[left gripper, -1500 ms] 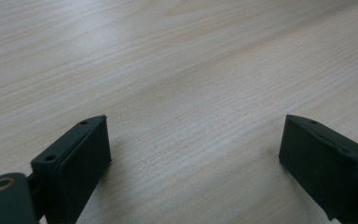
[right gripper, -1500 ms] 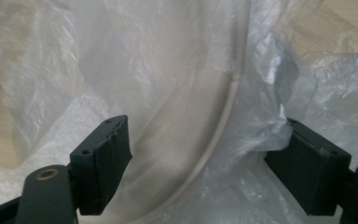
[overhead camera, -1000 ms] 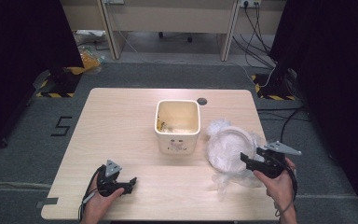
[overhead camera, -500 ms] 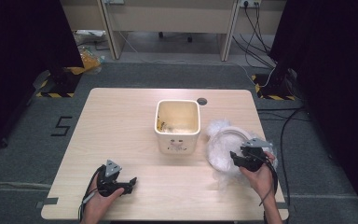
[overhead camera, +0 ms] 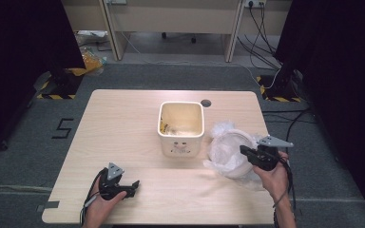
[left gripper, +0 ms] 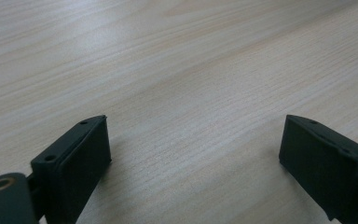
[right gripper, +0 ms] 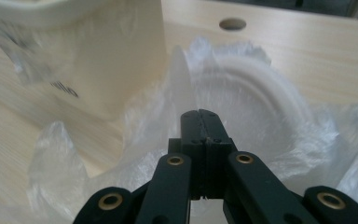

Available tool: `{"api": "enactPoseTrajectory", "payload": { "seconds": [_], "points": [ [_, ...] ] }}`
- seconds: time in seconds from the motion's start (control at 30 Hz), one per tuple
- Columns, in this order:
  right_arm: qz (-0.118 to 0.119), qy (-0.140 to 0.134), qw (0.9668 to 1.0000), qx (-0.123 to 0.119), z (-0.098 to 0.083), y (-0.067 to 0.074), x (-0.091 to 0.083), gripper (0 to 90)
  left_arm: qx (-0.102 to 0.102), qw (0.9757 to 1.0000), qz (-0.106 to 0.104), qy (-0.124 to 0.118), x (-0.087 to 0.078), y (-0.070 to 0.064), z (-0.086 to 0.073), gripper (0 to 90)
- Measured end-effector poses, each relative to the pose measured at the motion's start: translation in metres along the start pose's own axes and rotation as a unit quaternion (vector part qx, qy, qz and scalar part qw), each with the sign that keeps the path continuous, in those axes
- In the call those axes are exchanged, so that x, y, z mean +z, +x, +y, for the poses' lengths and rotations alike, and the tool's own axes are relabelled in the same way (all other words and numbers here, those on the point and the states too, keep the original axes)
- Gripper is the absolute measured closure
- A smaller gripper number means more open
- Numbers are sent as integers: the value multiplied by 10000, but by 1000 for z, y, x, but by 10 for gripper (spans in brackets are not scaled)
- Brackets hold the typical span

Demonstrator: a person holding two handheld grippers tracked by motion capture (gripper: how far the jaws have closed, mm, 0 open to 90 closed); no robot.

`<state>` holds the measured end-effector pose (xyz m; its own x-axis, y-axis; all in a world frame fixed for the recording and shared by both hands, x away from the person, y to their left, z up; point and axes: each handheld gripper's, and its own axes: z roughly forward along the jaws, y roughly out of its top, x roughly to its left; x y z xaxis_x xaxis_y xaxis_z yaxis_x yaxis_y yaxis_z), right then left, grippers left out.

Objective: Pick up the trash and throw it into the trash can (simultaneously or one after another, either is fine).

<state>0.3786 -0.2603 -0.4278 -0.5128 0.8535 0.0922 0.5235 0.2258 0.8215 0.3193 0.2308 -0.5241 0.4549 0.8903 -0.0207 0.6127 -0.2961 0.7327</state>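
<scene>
Floor: a black "5" (overhead camera: 64, 128) marked on the grey carpet left of the tabletop (overhead camera: 123, 123); yellow-black hazard tape at both stand feet.

Tabletop: pale wood, with a round cable hole (overhead camera: 206, 102) near the far edge.

Cream square bin (overhead camera: 181, 128) at centre, a small face printed on its near wall. In the right gripper view dark lettering on that wall ends in "llo"; the rest is blurred.

Clear plastic bag (overhead camera: 228, 154) with a white round plate inside lies just right of the bin, crumpled, its film touching the bin's wall.

Right claw (overhead camera: 245, 151): jaws have just been closing and now pinch a raised fold of the bag film, pads pressed together on it.

Left claw (overhead camera: 132, 185): rests low on bare wood near the front edge, jaws wide apart, nothing between them.
</scene>
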Motion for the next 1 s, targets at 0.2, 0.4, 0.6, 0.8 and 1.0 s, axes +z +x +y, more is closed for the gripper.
{"api": "enactPoseTrajectory", "payload": {
  "seconds": [0.2, 0.4, 0.6, 0.8, 1.0],
  "points": [
    [193, -371, 9991, 14, 28, 1, -17, 900, 1, 10000, 0, -1, 0, 0, 0, 79],
    [373, -609, 9974, -24, 62, 4, -27, 900, 0, 10000, 0, 0, 0, 0, 0, 79],
    [489, -663, 9965, -139, 90, 12, -25, 900, 1, 10000, 1, 1, 0, 0, 0, 79],
    [594, -737, 9951, -272, 121, 23, -21, 900, 10, 10000, 3, 0, 0, 0, 0, 79],
    [656, -926, 9927, -402, 156, 34, -25, 900, 11, 10000, -3, 12, 0, 0, 0, 79]
  ]
}}
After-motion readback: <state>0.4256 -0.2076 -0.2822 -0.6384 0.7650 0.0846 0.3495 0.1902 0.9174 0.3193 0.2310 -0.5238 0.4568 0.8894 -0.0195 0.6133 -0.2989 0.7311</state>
